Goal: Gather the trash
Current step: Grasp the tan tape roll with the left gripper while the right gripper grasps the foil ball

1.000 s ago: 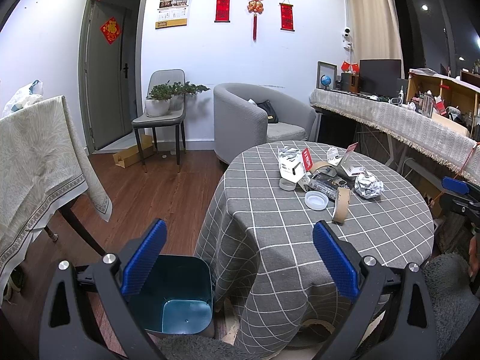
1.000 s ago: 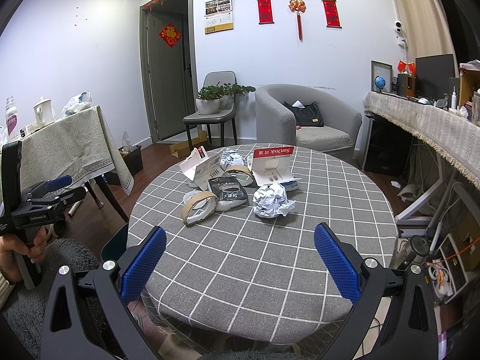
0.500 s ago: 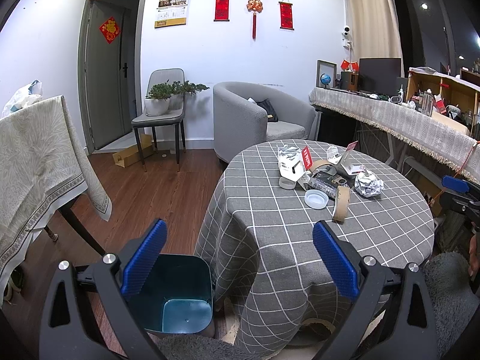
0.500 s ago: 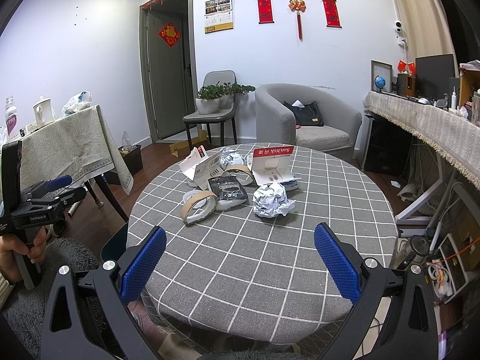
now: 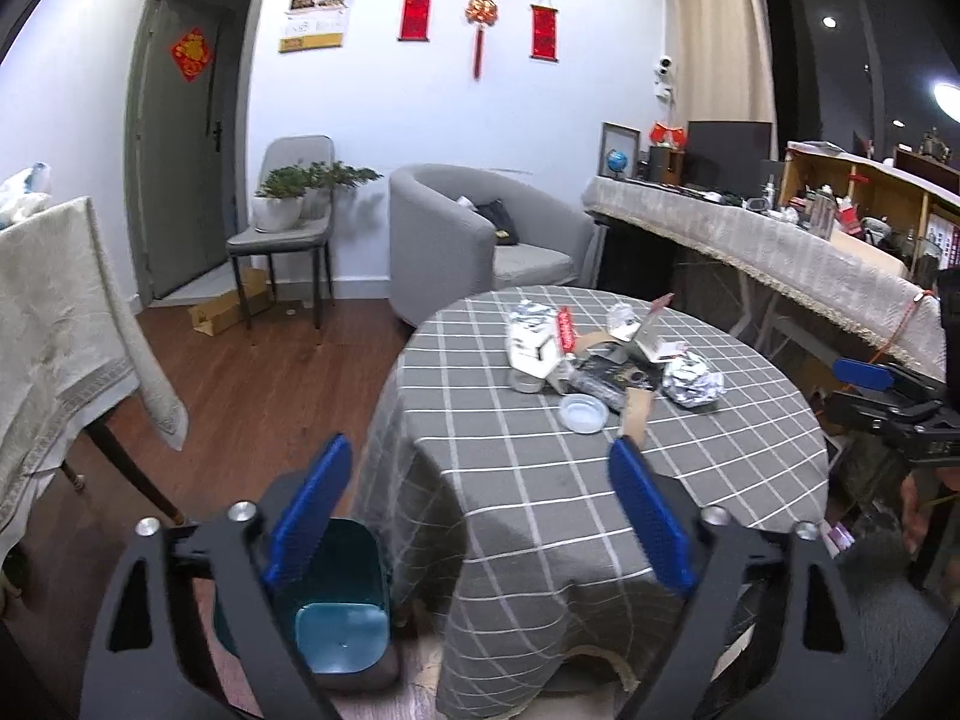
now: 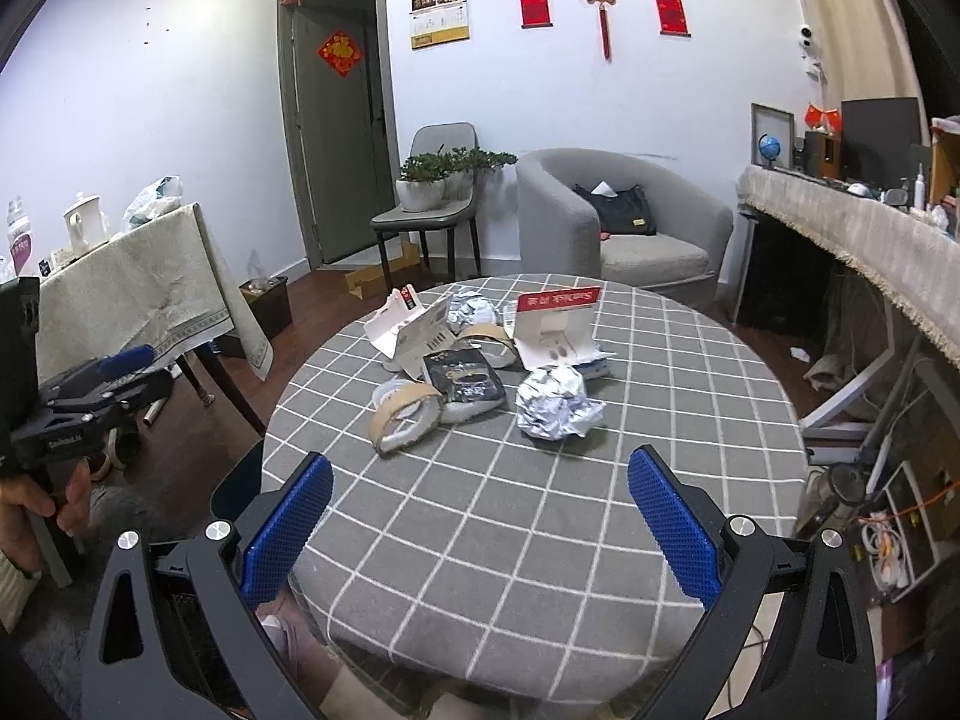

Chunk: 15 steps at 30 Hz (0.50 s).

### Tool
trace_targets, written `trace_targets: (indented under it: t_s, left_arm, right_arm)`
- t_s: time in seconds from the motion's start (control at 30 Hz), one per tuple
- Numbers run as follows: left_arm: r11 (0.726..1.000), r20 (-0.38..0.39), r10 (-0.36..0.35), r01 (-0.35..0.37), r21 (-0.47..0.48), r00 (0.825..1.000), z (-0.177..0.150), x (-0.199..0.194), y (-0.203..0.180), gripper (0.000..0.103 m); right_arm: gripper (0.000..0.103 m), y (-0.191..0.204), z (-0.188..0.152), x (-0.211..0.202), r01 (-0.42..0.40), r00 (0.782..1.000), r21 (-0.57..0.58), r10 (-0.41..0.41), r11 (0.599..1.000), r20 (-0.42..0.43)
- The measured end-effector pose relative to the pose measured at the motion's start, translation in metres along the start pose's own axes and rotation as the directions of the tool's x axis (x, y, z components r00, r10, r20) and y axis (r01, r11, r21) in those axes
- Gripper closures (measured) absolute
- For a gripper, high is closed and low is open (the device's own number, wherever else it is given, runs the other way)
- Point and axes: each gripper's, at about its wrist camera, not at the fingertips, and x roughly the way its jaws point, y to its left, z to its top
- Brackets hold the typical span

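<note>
Grey checked cloth covers the round table (image 6: 540, 510), and the trash sits in one cluster beyond both pairs of tongs. The right gripper (image 6: 480, 516) is spread wide with nothing between its blue pads — ahead of it lie a crumpled foil ball (image 6: 555, 402), a cardboard tape ring (image 6: 402, 414) to its left, a dark wrapper (image 6: 465, 381) and a red-topped card package (image 6: 558, 324) further off. The left gripper (image 5: 480, 516) is spread too and empty, held off the table's edge. Under its left finger stands a teal bin (image 5: 339, 612) on the floor — well apart from the litter.
</note>
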Motion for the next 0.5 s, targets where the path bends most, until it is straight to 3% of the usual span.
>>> trace_targets:
  t_s: [0.3, 0.37, 0.5]
  left_arm:
    - [0.988, -0.092, -0.103, 0.113, 0.107, 0.99, -0.001, 0.045, -0.042, 0.032]
    - [0.982, -0.118, -0.112, 0.127, 0.136, 0.987, -0.004, 0.059, -0.051, 0.038]
    - [0.975, -0.158, -0.148, 0.171, 0.14, 0.976, -0.002, 0.084, -0.062, 0.045]
  right_arm:
    - [0.013, -0.009, 0.009, 0.038, -0.036, 0.998, 0.01, 0.036, 0.999, -0.058]
    - [0.023, -0.013, 0.01, 0.047, -0.035, 0.997, 0.013, 0.036, 0.999, -0.07]
    - [0.023, -0.023, 0.013, 0.063, -0.044, 0.995, 0.028, 0.046, 0.999, -0.085]
